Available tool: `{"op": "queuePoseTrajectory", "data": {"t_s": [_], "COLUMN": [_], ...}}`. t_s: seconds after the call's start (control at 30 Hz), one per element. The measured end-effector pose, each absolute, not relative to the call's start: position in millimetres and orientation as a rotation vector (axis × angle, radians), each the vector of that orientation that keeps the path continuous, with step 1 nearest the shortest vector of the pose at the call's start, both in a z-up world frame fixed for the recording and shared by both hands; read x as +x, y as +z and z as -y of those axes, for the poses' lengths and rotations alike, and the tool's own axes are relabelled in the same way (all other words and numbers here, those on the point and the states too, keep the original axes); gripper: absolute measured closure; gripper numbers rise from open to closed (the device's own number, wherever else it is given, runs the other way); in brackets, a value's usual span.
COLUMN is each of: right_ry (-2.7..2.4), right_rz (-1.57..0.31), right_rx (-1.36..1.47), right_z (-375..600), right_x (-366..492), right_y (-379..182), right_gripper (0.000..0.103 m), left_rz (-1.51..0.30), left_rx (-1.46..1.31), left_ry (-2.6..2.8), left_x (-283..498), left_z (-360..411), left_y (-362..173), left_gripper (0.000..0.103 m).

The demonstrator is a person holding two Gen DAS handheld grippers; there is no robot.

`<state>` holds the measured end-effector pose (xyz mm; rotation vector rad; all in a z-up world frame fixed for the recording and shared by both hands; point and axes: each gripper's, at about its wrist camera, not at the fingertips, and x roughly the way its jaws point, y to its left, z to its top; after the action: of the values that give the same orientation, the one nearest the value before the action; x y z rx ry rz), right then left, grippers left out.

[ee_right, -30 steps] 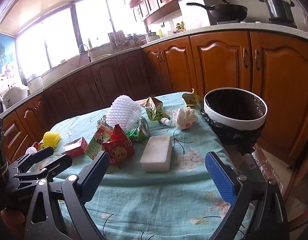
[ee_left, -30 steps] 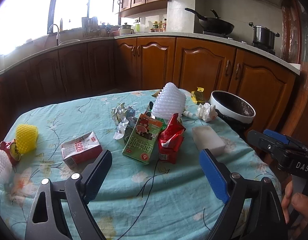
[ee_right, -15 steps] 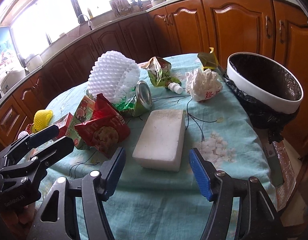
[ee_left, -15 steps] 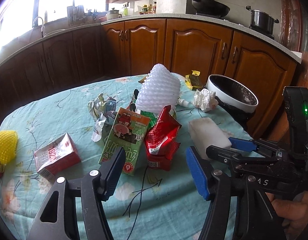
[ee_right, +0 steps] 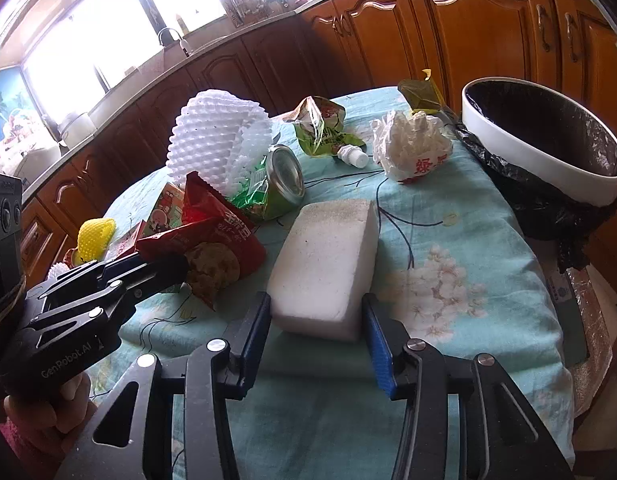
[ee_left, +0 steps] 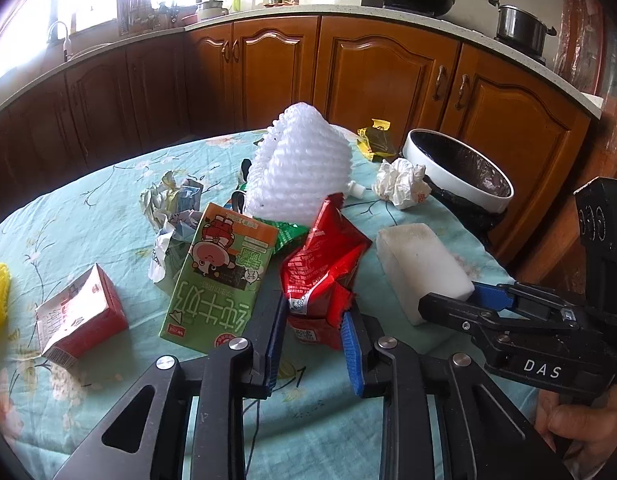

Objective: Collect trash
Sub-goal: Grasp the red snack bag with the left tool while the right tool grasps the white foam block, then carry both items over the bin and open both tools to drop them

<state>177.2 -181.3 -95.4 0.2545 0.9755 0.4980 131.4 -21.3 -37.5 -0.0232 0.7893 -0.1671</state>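
The red snack bag lies near the middle of the desk, and the left claw has just been closing, its blue pads now pinching the bag's near end. Just right of the bag, the white foam block sits between the pads of the right claw, which has also just been closing; both pads touch the block's near corners. Both claws tilt downward. Left of the bag lie a green carton and a red carton; behind it stands a white foam net. Far right of the bag, at the desk's edge, stands the lined bin. Wooden cabinets curve behind.
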Motion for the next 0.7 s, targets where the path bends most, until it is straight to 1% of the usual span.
{"op": "queuePoseTrajectory", "data": {"t_s": [0.33,0.7], "right_ry": [0.453,0.331], "right_rz": [-0.914,-0.859], "right_rx": [0.313,0.344], "right_z": [227,290], "right_x": [163,171], "right_y": [-72,-61], "right_gripper": [0.057,0.057], "left_rz": [-0.794,-0.788], "left_rx": [-0.044,-0.009], "left_ry": [-0.268,-0.353], "left_x": [121,156], "left_z": [43,85], "left_y": [-27,-20], "left_gripper": [0.081,0.081]}}
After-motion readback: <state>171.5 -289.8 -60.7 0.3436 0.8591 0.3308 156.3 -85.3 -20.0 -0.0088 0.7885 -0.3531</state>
